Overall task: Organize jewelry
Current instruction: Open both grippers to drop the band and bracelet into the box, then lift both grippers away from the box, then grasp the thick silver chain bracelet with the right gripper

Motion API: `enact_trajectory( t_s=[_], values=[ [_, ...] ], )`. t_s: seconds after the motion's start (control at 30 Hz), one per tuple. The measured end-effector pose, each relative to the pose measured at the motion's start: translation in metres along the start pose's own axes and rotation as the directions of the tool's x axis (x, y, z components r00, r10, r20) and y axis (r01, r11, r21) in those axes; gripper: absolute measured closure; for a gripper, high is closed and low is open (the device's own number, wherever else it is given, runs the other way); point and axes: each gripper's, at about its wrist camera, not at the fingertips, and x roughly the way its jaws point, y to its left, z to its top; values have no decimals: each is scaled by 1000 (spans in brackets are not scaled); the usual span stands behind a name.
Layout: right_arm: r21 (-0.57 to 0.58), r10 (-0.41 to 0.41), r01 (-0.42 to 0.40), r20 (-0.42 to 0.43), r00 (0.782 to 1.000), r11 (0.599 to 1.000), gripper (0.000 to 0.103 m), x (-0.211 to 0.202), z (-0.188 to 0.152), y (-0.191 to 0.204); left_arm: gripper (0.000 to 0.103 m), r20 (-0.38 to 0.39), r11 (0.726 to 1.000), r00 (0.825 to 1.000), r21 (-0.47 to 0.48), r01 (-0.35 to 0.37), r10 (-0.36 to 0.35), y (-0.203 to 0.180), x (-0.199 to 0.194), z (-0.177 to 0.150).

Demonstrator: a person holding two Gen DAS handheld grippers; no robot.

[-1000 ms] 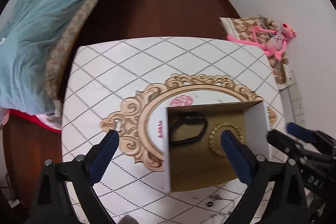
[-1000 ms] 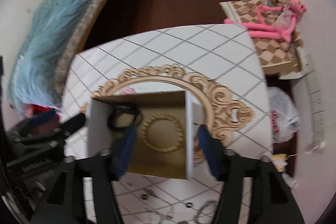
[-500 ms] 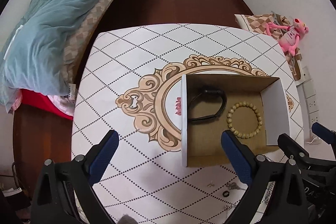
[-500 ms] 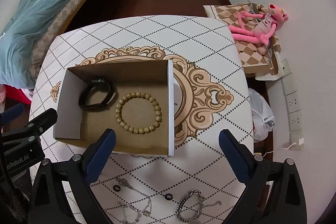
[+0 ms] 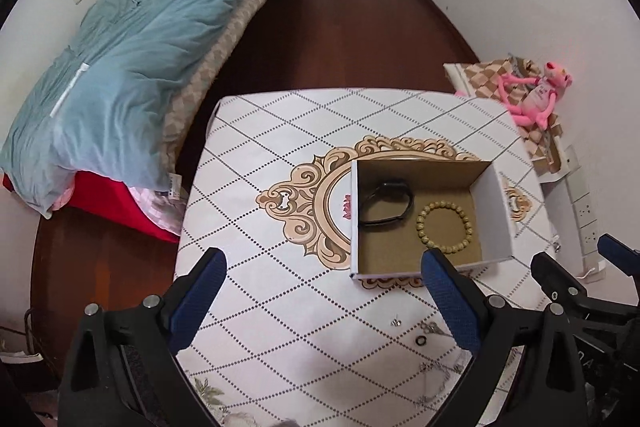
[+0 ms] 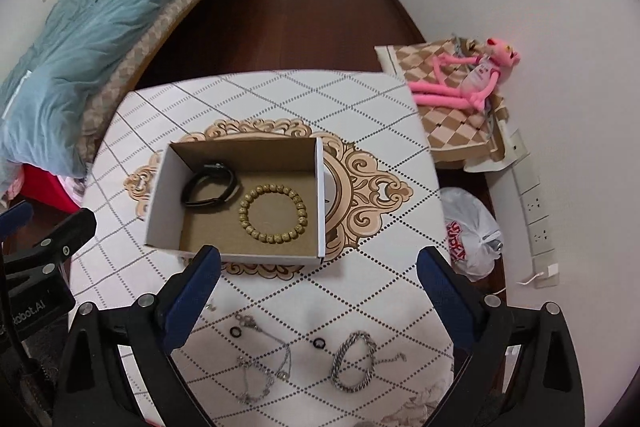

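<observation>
An open cardboard box stands on the patterned table. Inside lie a black band and a tan bead bracelet. On the table in front of the box lie a silver chain bracelet, thin silver chains and two small black rings. My right gripper is open and empty, held above the loose jewelry. My left gripper is open and empty, above the table left of the box.
A bed with a blue duvet runs along the left. A pink plush toy lies on a checkered cushion at the right. A white plastic bag sits on the floor by the table's right edge. Wall sockets are at the right.
Both grippers have pulled back and up from the box. The right gripper's fingers have spread from narrow to wide open. The loose jewelry in front of the box has come into view.
</observation>
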Motion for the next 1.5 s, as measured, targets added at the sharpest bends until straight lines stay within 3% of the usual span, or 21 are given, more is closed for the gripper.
enact_trajectory(
  t_s=[0.33,0.6,0.83,1.1,1.2,1.27,1.33,1.37,1.5],
  values=[
    [-11,-8,9,91,996,1000,3,-65,-24,6,4,65,1000,998,8,-7,6,11,-55,-23],
    [13,31,-33,111,993,999,3,-88,-42,5,4,65,1000,998,-17,-10,11,18,-65,-41],
    [133,36,-39,22,999,990,3,-53,-75,-30,4,-30,999,999,-25,-30,29,12,-27,-69],
    [263,43,7,-184,982,965,4,37,-124,-86,4,-141,999,989,-4,-52,51,-6,29,-104],
    [268,41,23,-233,972,963,13,66,-136,-91,4,-177,998,982,9,-60,60,-12,44,-115],
    [265,42,28,-255,966,964,26,80,-140,-89,4,-196,998,979,20,-60,63,-16,52,-121],
    [259,37,36,-272,962,965,33,92,-145,-87,4,-209,997,975,37,-65,71,-19,57,-126],
    [259,37,37,-275,961,965,40,96,-146,-86,4,-216,997,974,44,-65,73,-20,59,-128],
    [210,-26,82,-259,966,974,52,98,-146,-77,4,-236,997,969,46,-59,68,-21,64,-135]
  ],
)
